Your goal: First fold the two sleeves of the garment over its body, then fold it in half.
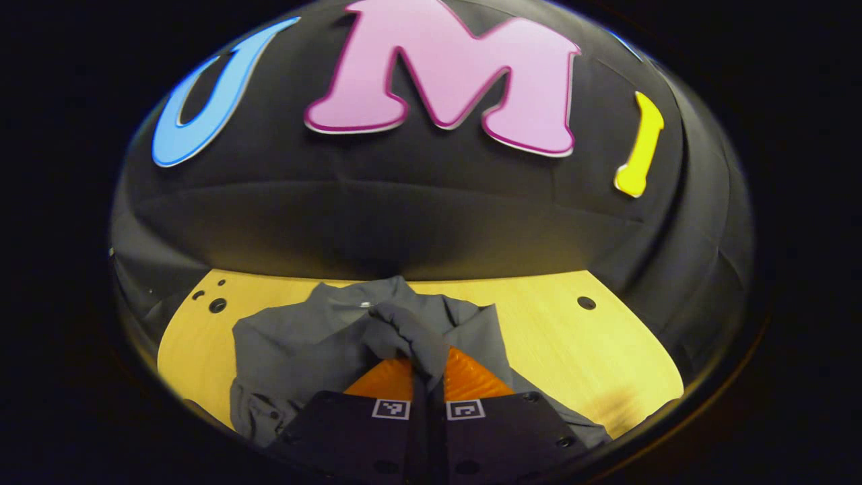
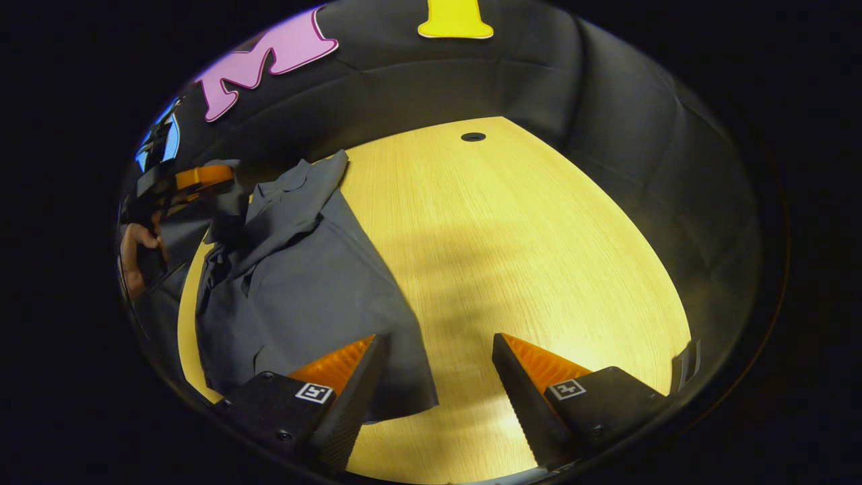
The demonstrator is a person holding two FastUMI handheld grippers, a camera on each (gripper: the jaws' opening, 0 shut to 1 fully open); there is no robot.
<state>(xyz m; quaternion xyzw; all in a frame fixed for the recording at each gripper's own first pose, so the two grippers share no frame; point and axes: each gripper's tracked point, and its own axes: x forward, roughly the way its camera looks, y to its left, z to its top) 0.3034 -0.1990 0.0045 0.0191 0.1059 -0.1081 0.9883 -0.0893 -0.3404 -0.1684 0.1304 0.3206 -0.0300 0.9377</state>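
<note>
- There is one garment point(image 1: 296, 343), a grey shirt, and it lies on one wooden table point(image 1: 606, 337) of light colour.
- In the left gripper view, the left gripper point(image 1: 428, 367) has its two fingers pressed together on one bunch of the grey cloth, which is a sleeve point(image 1: 404, 333) of the garment; the cloth is pinched between them and rises a little over the body of the shirt.
- In this same view the collar end of the garment points toward the black cloth wall point(image 1: 404, 222), and the body spreads to both sides of the gripper.
- Four dark round holes can be counted in the table top here: three near the far left corner point(image 1: 217, 305) and one at the far right point(image 1: 586, 302).
- In the right gripper view, the right gripper point(image 2: 439, 367) has its two fingers spread wide, with nothing between them.
- The one finger point(image 2: 350, 377) on the left of this view is over the near edge of the garment point(image 2: 303, 283); the other finger is over bare table point(image 2: 539, 236). Whether the first finger touches the cloth cannot be told.
- The garment fills the left part of the table in this view, and the right part is bare wood with one dark hole point(image 2: 473, 137) at the far edge.
- Far at the left of this view, one hand point(image 2: 138, 252) holds the other gripper, which carries grey cloth above the shirt.
</note>
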